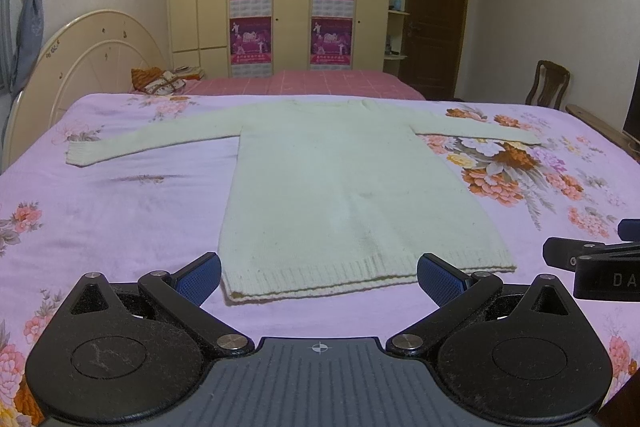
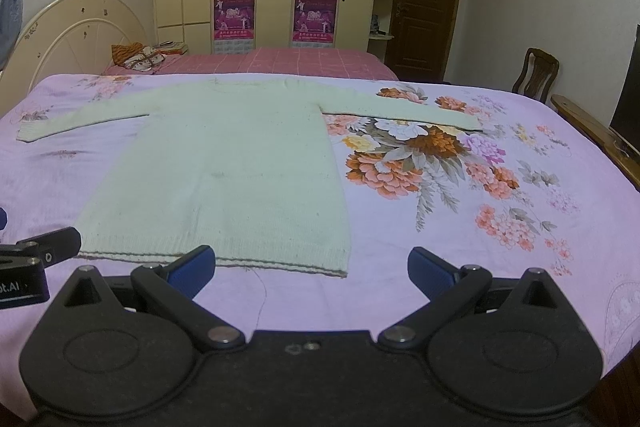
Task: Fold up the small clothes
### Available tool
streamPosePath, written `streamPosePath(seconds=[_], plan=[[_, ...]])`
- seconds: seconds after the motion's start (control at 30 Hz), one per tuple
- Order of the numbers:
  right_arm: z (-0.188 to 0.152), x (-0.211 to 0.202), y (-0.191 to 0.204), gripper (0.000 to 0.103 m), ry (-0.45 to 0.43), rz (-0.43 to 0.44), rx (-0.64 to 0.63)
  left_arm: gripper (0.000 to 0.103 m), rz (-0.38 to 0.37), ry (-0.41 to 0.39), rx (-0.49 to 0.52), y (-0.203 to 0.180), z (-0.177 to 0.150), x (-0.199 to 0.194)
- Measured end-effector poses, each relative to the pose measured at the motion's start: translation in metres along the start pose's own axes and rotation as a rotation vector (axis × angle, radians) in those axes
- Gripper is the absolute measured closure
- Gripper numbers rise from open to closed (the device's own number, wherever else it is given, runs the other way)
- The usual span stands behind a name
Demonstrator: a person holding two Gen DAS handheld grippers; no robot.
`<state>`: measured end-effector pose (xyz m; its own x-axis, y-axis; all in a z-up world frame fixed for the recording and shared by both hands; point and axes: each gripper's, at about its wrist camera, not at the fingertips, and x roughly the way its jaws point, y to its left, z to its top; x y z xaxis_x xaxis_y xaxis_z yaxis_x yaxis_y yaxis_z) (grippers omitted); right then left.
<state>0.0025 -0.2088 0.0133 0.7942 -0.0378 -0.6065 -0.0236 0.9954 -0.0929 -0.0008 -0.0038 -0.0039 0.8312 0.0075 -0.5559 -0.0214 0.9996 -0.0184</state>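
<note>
Firstly, from the left wrist: found the pale sweater [image 1: 352, 187] spread flat on the flowered bed cover [image 1: 120, 211], hem nearest, neckline farthest, both sleeves stretched out sideways. Saw its long axis running straight away from the left gripper [image 1: 319, 277]. Held that gripper spread wide and empty, just short of the ribbed hem [image 1: 340, 279] (roughly centred on it, a little toward its left corner). Judged this hand the nearer to the left-side sleeve [image 1: 152, 141].

Then, from the right wrist: found the right gripper [image 2: 312, 269] likewise spread wide, gripping nothing, with the sweater lying ahead and off to its left, only the hem's right corner [image 2: 340, 269] falling between the fingers. Judged this hand the nearer to the right-side sleeve [image 2: 400, 109]. Caught a loose thread [image 2: 262, 291] trailing from the hem toward the camera, not made out in the left view. Noted also part of the left gripper at the frame's left edge, near the hem's other end; touching it or not, could not tell.
</note>
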Motion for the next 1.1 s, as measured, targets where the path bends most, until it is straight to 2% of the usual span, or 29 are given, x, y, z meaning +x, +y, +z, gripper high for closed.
streamPosePath(seconds=[0.83,1.1], plan=[[0.005,0.006,0.004,0.001,0.019,0.01,-0.017,0.0,0.0,0.014,-0.008,0.005,0.003,0.007],[0.01,0.017,0.008,0.001,0.045,-0.032,-0.042,0.0,-0.012,0.033,0.006,0.003,0.007,0.022]])
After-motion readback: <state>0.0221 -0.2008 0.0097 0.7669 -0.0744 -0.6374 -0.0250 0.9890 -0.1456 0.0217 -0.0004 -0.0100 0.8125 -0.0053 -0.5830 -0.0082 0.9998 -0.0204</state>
